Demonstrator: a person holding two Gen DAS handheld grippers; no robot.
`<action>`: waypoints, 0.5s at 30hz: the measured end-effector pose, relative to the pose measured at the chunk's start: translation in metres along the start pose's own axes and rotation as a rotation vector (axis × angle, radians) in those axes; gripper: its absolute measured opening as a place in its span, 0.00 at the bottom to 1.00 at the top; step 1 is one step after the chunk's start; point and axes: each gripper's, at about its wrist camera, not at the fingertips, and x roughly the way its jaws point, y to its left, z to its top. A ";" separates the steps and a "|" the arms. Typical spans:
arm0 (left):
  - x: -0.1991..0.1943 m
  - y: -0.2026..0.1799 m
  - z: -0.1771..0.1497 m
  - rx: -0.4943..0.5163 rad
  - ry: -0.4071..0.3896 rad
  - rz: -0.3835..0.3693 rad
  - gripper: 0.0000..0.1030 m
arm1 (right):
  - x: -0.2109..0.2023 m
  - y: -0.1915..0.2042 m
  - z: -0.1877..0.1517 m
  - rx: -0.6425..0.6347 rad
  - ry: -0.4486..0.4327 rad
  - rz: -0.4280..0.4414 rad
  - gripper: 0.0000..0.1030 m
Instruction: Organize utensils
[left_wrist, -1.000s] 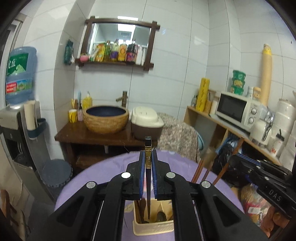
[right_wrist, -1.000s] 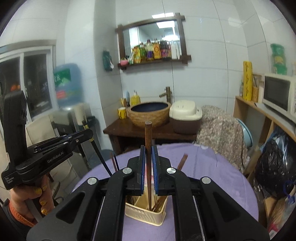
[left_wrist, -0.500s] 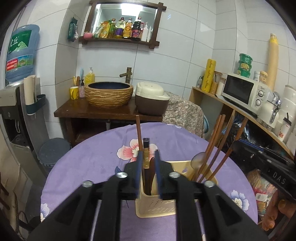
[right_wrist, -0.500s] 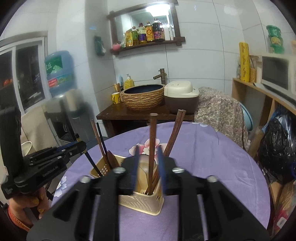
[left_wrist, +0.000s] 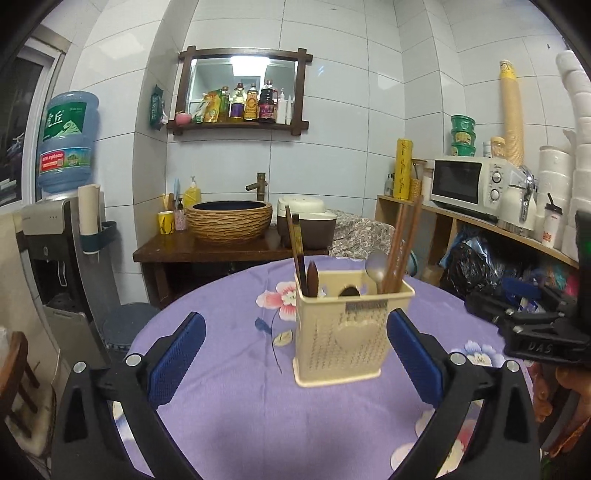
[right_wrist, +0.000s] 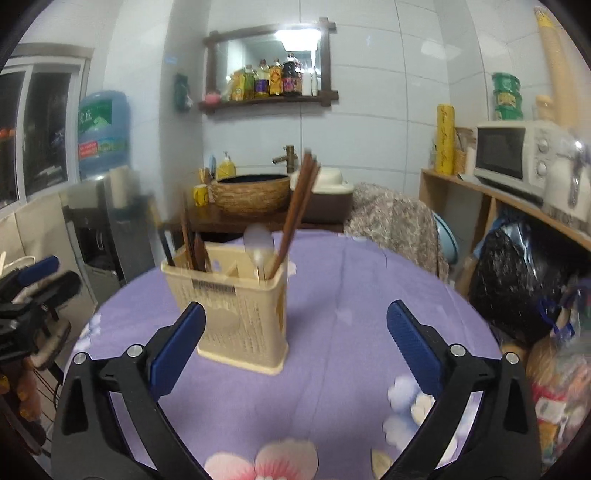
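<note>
Now that both chopsticks dropped into the holder (left_wrist: 352, 325), my left gripper (left_wrist: 295, 354) & right gripper (right_wrist: 295, 343) are opening, empty; looks done.

1. A cream plastic utensil holder (left_wrist: 352, 328) with perforated walls and a barcode sticker near its rim stands upright on the purple flowered counter (left_wrist: 229, 387).
2. Its left compartment holds dark chopsticks (left_wrist: 295, 251) and a dark brown handle (left_wrist: 312, 278), nearly upright.
3. Its right compartment holds reddish-brown wooden chopsticks (left_wrist: 400, 243), leaning right, with a metal spoon (left_wrist: 375, 266) bowl-up just beside them.
4. A dark rounded utensil tip (left_wrist: 349, 291) barely shows above the middle of the rim.
</note>
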 end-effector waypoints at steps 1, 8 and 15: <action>-0.008 -0.001 -0.009 -0.002 -0.013 0.005 0.95 | -0.002 0.001 -0.011 0.003 0.015 0.000 0.94; -0.054 -0.008 -0.062 -0.018 -0.022 0.010 0.95 | -0.059 0.018 -0.095 -0.012 0.011 -0.031 0.94; -0.112 -0.010 -0.092 -0.046 -0.052 0.084 0.95 | -0.140 0.034 -0.131 -0.004 -0.084 -0.009 0.94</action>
